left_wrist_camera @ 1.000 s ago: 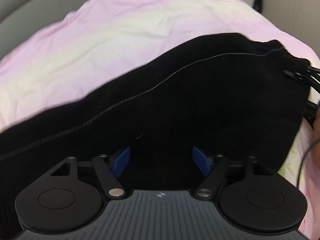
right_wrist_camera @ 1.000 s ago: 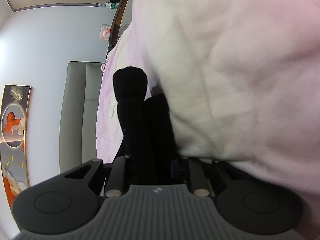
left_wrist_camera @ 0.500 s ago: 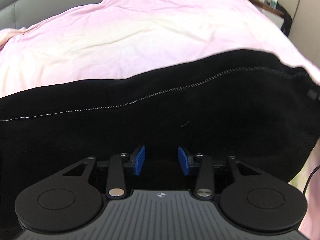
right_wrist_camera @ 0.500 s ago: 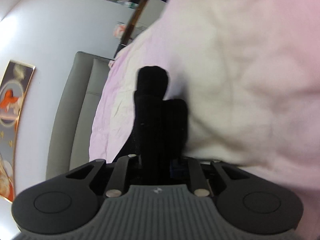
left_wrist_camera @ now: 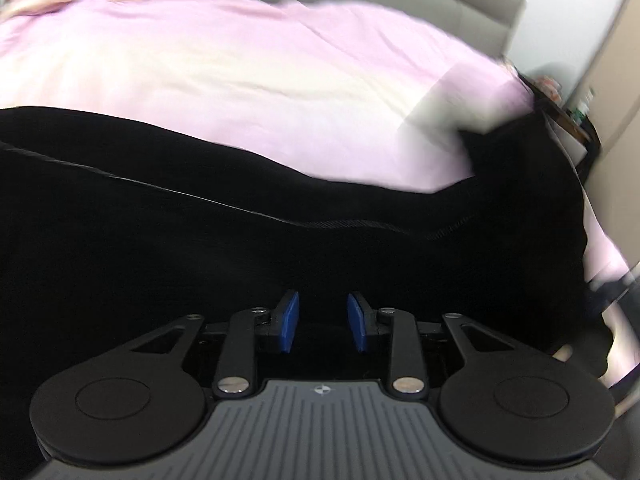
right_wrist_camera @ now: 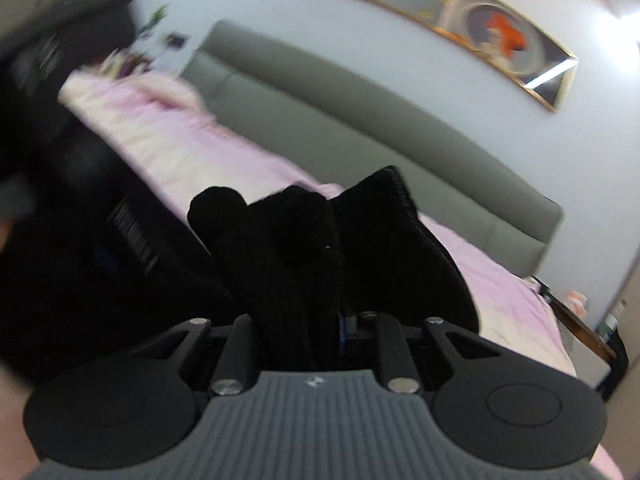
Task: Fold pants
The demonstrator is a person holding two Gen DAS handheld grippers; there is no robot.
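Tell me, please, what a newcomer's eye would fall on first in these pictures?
Most likely the black pants, a dark mass across the pink bedsheet that fills the lower half of the left wrist view. Next, the bunched black fabric clamped in the right gripper, with the orange framed picture on the wall above the grey headboard.

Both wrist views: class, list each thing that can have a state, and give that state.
Left tool: open, blue pads apart, over black fabric.
Right tool: shut on bunched pants.
Pants: spread across bed, one end lifted.
Pink bedsheet: spread, wrinkled.
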